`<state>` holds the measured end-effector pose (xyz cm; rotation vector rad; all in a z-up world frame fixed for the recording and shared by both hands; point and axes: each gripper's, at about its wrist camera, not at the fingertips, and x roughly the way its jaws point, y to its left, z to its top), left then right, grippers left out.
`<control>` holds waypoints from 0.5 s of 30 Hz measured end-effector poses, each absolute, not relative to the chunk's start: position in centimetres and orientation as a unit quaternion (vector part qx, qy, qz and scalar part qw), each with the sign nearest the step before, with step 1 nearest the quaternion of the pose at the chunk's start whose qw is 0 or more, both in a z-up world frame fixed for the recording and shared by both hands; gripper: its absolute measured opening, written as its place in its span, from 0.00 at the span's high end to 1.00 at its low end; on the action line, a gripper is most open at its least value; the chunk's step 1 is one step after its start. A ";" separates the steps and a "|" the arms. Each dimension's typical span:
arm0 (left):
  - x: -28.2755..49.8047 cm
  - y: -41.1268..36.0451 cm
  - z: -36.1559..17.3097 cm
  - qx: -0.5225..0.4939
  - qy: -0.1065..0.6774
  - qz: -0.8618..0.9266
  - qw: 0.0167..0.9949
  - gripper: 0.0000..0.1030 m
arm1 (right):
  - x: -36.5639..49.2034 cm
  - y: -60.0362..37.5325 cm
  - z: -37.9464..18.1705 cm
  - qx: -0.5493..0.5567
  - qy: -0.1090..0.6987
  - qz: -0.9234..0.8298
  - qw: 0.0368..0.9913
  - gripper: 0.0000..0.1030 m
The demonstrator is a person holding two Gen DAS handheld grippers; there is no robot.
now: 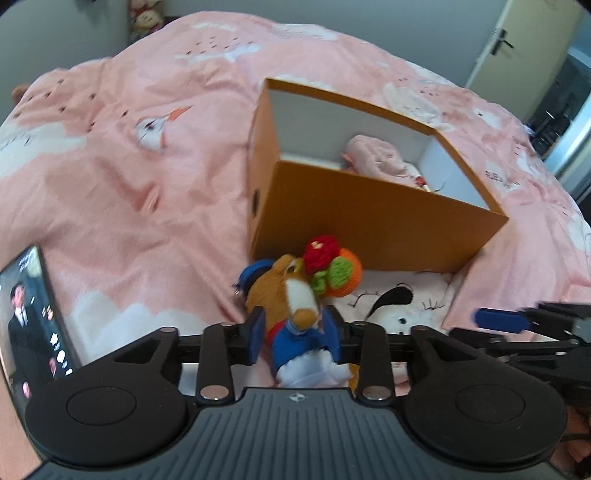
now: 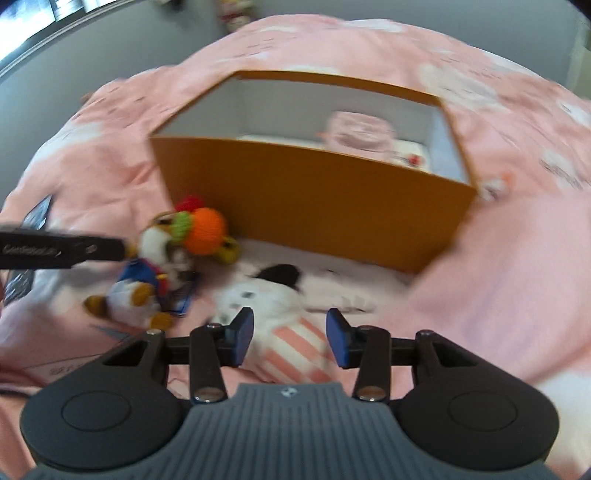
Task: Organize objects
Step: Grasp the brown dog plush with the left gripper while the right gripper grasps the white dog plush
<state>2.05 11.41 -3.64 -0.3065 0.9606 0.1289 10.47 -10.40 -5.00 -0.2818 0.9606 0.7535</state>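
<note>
My left gripper [image 1: 293,332] is shut on a brown plush fox in blue clothes [image 1: 291,306], with a knitted orange, red and green toy [image 1: 332,269] at its head. It hangs just in front of an open orange cardboard box [image 1: 369,221] holding a pink plush [image 1: 373,155]. In the right wrist view the fox [image 2: 147,266] and knitted toy [image 2: 201,230] are at the left, held by the left gripper's fingers [image 2: 96,249]. My right gripper [image 2: 290,334] is open around a white plush with pink stripes [image 2: 291,325] lying on the bed in front of the box [image 2: 314,214].
A pink patterned duvet [image 1: 147,166] covers the bed. A phone with a lit screen [image 1: 31,317] lies at the left. Stuffed toys [image 1: 146,16] sit at the far wall. A door [image 1: 517,40] stands at the back right.
</note>
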 end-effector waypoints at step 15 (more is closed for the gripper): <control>5.3 10.4 -7.3 -0.116 0.527 0.063 0.839 0.53 | 14.8 -8.5 -10.1 -0.082 0.549 0.395 0.732 0.31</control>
